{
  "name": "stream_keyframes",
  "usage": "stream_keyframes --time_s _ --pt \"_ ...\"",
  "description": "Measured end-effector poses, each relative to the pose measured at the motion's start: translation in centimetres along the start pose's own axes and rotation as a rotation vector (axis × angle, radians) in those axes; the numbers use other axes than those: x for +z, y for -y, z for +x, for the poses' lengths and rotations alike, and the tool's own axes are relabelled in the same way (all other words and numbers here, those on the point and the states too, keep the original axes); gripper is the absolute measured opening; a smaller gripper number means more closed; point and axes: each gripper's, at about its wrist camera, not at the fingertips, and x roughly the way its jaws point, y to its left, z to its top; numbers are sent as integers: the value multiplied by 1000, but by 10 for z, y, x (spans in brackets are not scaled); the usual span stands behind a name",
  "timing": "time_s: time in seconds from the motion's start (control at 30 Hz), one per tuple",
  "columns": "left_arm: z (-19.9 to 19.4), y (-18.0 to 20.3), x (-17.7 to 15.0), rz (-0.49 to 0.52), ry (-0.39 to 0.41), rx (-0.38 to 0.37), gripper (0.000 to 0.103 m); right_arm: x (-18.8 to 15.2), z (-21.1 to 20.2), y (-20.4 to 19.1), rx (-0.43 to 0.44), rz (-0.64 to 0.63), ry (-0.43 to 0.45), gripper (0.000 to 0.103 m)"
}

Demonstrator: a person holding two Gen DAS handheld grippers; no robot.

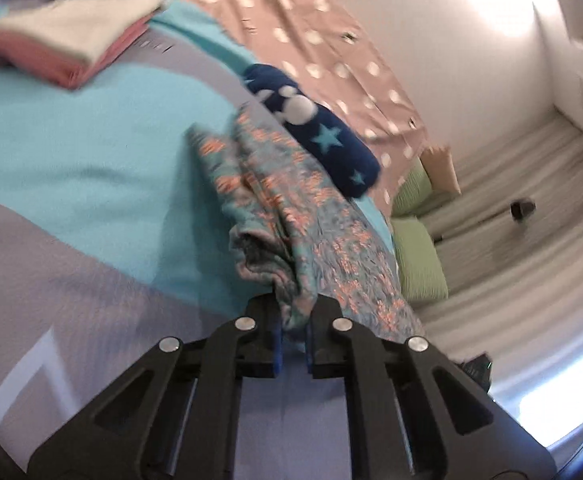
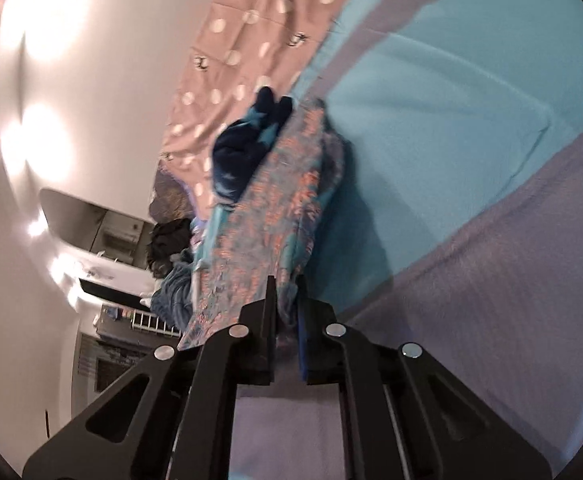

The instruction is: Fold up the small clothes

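Note:
A small teal garment with an orange floral print [image 1: 291, 208] lies bunched on the turquoise and lilac bedspread [image 1: 71, 160]. My left gripper [image 1: 294, 320] is shut on one edge of it, the cloth pinched between the black fingers. In the right wrist view the same floral garment [image 2: 263, 216] stretches away from my right gripper [image 2: 287, 304], which is shut on another edge of it. A navy fleece piece with light blue stars [image 1: 319, 132] lies just beyond the floral garment, touching it; the navy piece [image 2: 247, 144] also shows in the right wrist view.
A folded stack of white and pink clothes [image 1: 67, 40] sits at the far left of the bed. A pinkish-brown spotted cover [image 1: 311, 32] lies along the wall. Green pillows [image 1: 419, 256] are beside the bed. A dark clothes heap [image 2: 171, 248] and white furniture [image 2: 111, 280] stand off the bed.

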Motion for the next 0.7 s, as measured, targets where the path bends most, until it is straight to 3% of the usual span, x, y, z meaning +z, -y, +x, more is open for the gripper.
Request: stream_keyframes --time_s 0.1,0.17,0.23,0.27,0.3,0.33,0.37,0.4,0.5,0.6,0.7 --pt "-30 18 -21 79 -56 38 8 -26 -28 8 -31 -8 -18 8" --pt "-47 18 -43 115 -115 89 10 -52 -41 25 -67 -1 -78 8" --pt "-59 16 -58 185 -118 263 19 -70 -39 34 -135 -20 -121 10" --pt "-67 15 -61 227 -85 404 21 -79 -45 42 -181 -31 -120 12" --pt "-71 15 -61 249 -58 485 24 -82 -48 44 -191 -37 -114 14" --pt "-77 19 -58 273 -19 555 25 -83 -55 48 -190 -40 -98 14" --pt "-81 27 -52 287 15 565 25 -80 -61 50 -184 -45 -71 17" --pt "-80 42 -45 309 43 534 26 -77 -65 49 -185 -59 -51 20" --pt "-52 91 -40 430 27 429 34 -60 -66 41 -184 -126 -5 20" --pt "18 150 -57 575 -96 269 39 -41 -55 35 -155 -155 6 23" --pt "108 211 -111 697 -331 65 39 -27 -47 37 -161 -164 9 24"
